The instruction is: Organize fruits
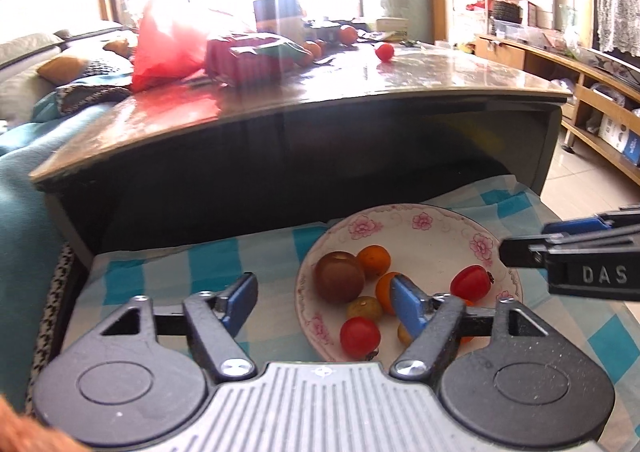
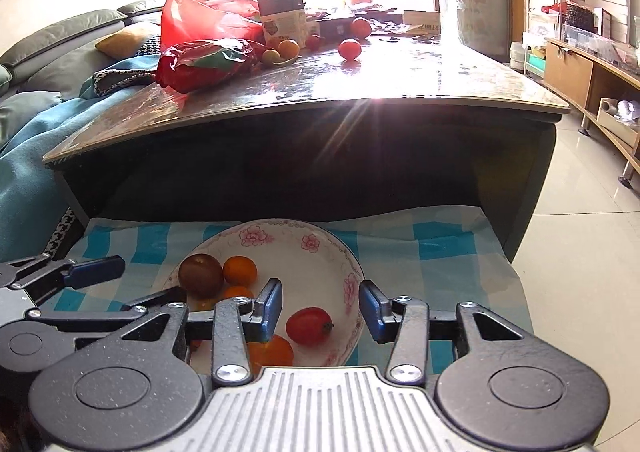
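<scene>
1. Behind the low checked cloth (image 2: pixel 420 252), a big dark table (image 2: pixel 360 84) is seen; near its far edge some loose fruits (image 2: pixel 350 49) are left beside a red bag (image 2: pixel 200 22), so the sorting is judged not finished.
2. On the checked cloth, close to its front edge, a flowered plate (image 2: pixel 316 240) is placed as the collecting spot, within easy reach of both tools.
3. Over the left part of the plate the left gripper (image 1: pixel 324 302) is held released, its jaws wide apart and nothing between them; probably it waits for its turn.
4. Over the right part of the plate the right gripper (image 2: pixel 320 310) is held released too, with a red tomato (image 2: pixel 309 326) lying between the blue pads but not touched, as far as can be told. Whether it was set down or is about to be taken cannot be told.
5. Toward the plate's left rim a brown fruit (image 2: pixel 200 275) and small orange fruits (image 2: pixel 239 270) are gathered together.
</scene>
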The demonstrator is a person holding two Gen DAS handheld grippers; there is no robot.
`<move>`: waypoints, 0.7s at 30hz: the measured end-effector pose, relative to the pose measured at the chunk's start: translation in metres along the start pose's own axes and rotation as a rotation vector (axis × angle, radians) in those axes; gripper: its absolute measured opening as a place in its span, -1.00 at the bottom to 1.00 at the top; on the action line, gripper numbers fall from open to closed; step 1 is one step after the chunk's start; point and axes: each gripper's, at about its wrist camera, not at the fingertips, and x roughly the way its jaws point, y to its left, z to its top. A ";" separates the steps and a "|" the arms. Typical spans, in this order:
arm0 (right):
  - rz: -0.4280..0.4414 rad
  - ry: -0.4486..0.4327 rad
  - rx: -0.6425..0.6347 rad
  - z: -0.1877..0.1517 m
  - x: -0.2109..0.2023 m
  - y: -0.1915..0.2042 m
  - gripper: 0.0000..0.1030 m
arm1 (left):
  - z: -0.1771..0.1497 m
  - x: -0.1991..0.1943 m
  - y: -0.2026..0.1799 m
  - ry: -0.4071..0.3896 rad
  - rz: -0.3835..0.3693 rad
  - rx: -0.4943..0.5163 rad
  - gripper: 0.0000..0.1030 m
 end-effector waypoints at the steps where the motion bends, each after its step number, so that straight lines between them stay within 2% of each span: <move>1: -0.005 0.004 -0.006 -0.002 -0.004 0.001 -0.25 | -0.001 -0.005 0.000 -0.004 0.012 -0.005 0.77; 6: -0.028 0.015 -0.019 -0.014 -0.029 0.005 -0.22 | -0.008 -0.028 0.000 -0.023 0.040 -0.029 1.00; 9: -0.039 0.022 0.014 -0.021 -0.043 0.003 -0.21 | -0.012 -0.041 -0.002 -0.040 0.086 -0.028 1.00; 21: -0.014 0.024 0.104 -0.055 -0.087 0.014 -0.13 | -0.045 -0.082 -0.010 0.004 0.086 -0.060 1.00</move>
